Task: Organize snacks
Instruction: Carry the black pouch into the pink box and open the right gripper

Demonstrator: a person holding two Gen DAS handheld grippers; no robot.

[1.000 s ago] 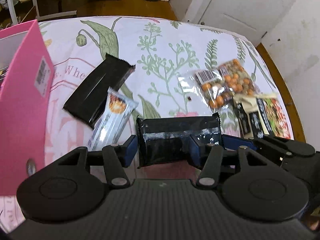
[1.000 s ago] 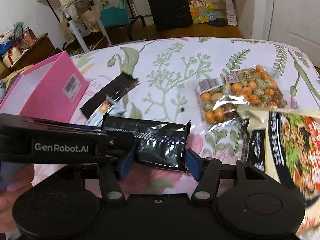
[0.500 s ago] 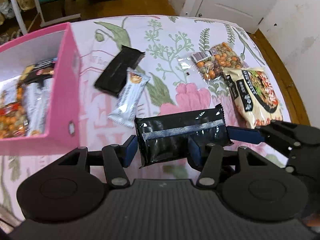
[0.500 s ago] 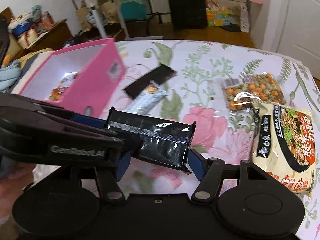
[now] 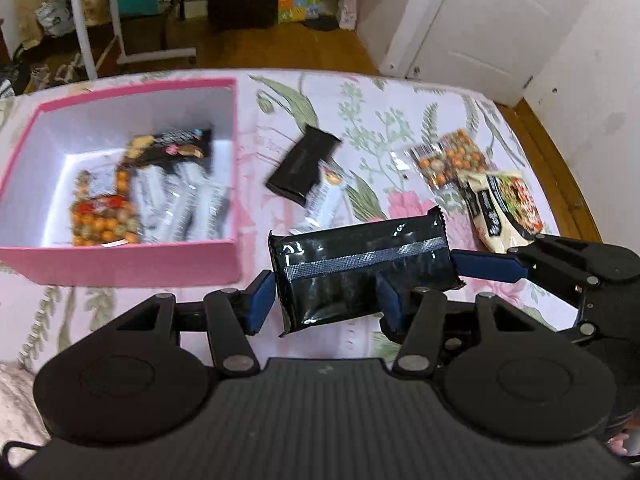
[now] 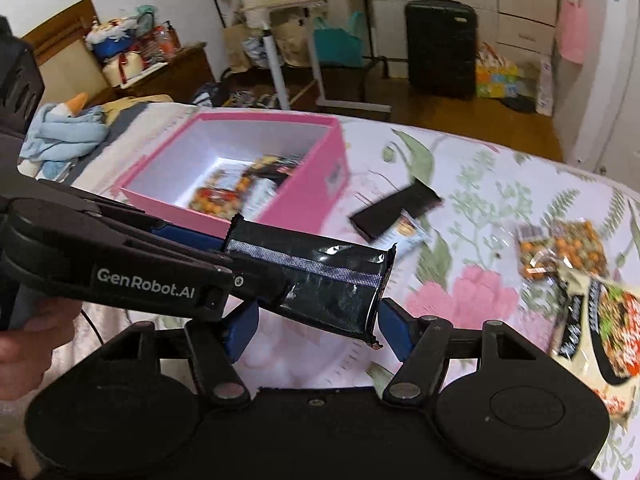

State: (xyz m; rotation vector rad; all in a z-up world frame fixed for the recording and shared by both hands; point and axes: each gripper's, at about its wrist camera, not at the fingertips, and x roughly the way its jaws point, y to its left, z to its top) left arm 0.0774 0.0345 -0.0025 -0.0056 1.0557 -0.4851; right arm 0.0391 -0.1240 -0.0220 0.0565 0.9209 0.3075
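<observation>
A shiny black snack packet (image 5: 360, 272) hangs in the air over the flowered cloth, with my left gripper (image 5: 326, 304) shut on its left half. The right gripper (image 6: 316, 330) stands around the packet's right end (image 6: 340, 296). Its pads are a little apart from the wrapper, and one blue finger (image 5: 484, 266) shows beside the packet in the left wrist view. The pink box (image 5: 120, 264) lies just left of the packet and holds several snacks. On the cloth lie a black bar (image 5: 304, 164), a white bar (image 5: 328, 200), a bag of coated nuts (image 5: 448, 160) and a noodle packet (image 5: 504, 208).
The table's wooden edge (image 5: 560, 184) curves along the right side, near a white door. A hand (image 6: 20, 340) grips the left tool at the lower left. A blue cloth toy (image 6: 68, 132) lies beyond the pink box (image 6: 304, 196), with a cluttered room behind.
Both grippers have risen and moved left with the black packet, so the pink box's inside has come into view. The right gripper's fingers stand wider than before.
</observation>
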